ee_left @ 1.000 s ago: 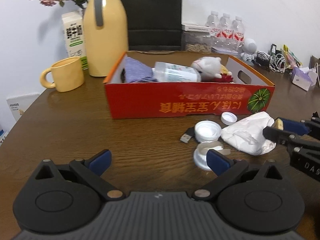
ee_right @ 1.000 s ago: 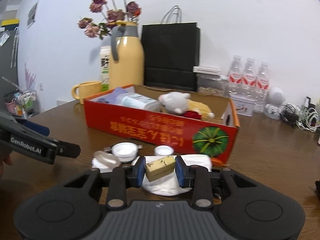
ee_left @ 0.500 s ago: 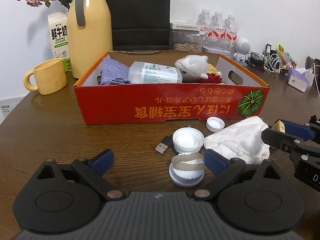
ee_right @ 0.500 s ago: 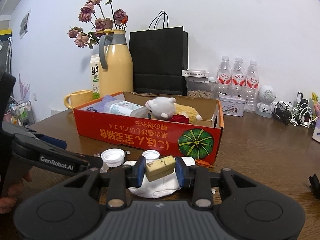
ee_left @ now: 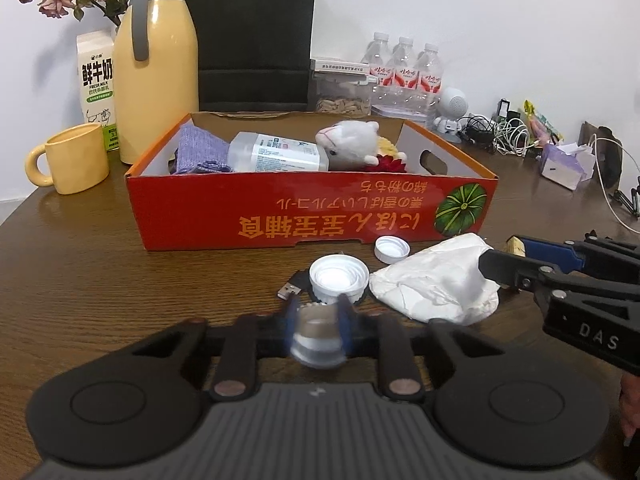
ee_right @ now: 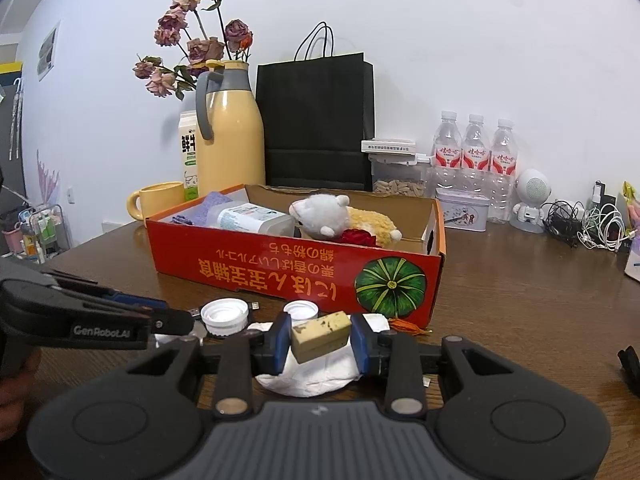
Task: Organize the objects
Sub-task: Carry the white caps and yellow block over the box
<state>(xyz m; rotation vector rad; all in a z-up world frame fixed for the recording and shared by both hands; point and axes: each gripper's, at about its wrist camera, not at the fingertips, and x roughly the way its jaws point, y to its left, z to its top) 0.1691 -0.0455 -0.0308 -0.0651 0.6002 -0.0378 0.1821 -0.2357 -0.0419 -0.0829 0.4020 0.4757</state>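
My left gripper is shut on a round white lid with tape, blurred, just above the table. My right gripper is shut on a tan rectangular block and holds it above a crumpled white cloth. The red cardboard box stands behind, holding a purple cloth, a clear bottle and a plush toy. On the table lie a large white lid, a small white cap and a USB plug. The right gripper also shows in the left wrist view.
A yellow mug, a yellow thermos, a milk carton and a black paper bag stand behind the box. Water bottles, cables and a tissue pack lie at the back right.
My left gripper has closed from open onto the taped white lid and lifted it slightly. My right gripper has stayed shut on the tan block and hardly moved.
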